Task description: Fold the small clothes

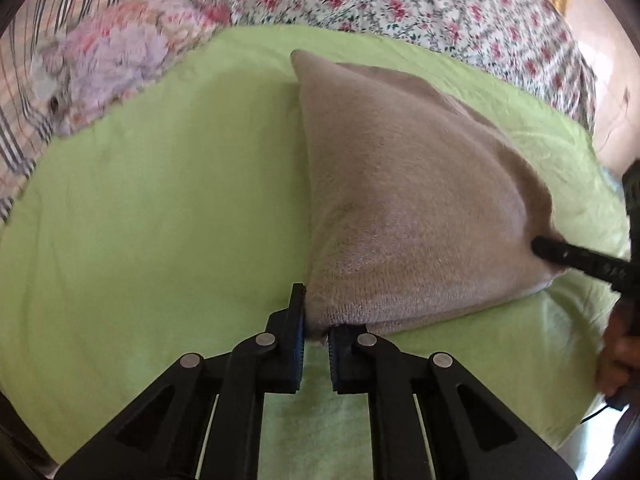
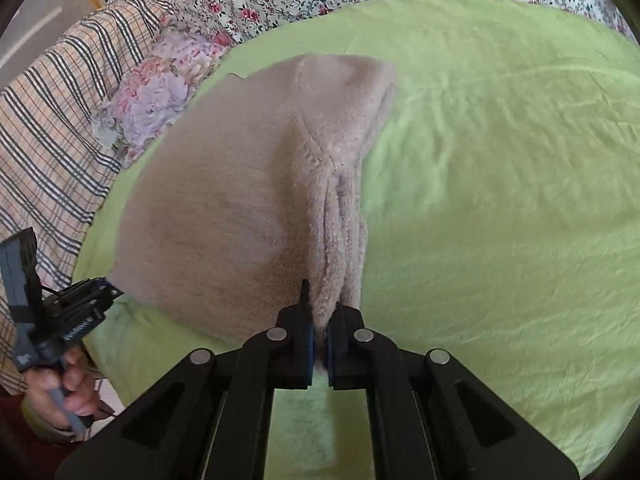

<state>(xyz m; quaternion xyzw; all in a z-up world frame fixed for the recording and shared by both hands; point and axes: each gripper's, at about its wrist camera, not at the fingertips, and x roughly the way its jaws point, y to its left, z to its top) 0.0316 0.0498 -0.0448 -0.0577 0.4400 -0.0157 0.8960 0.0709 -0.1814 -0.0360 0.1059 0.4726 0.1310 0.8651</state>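
A beige knitted garment [image 1: 404, 200] is held up above a light green towel [image 1: 160, 208] spread on the bed. My left gripper [image 1: 316, 328] is shut on the garment's near left corner. My right gripper [image 2: 319, 326] is shut on the garment's [image 2: 224, 200] bunched right edge, where ribbed folds hang. In the left wrist view the right gripper's fingers [image 1: 576, 258] pinch the cloth at the right. In the right wrist view the left gripper [image 2: 110, 292] grips the cloth's lower left corner. The garment's far end rests on the green towel [image 2: 500, 200].
A floral bedsheet [image 1: 400, 0] lies beyond the towel. A lilac flowered cloth [image 1: 116, 56] and a striped plaid cloth [image 2: 52, 128] lie at the left. The bed's right edge and a pale floor [image 1: 612, 112] show at the far right.
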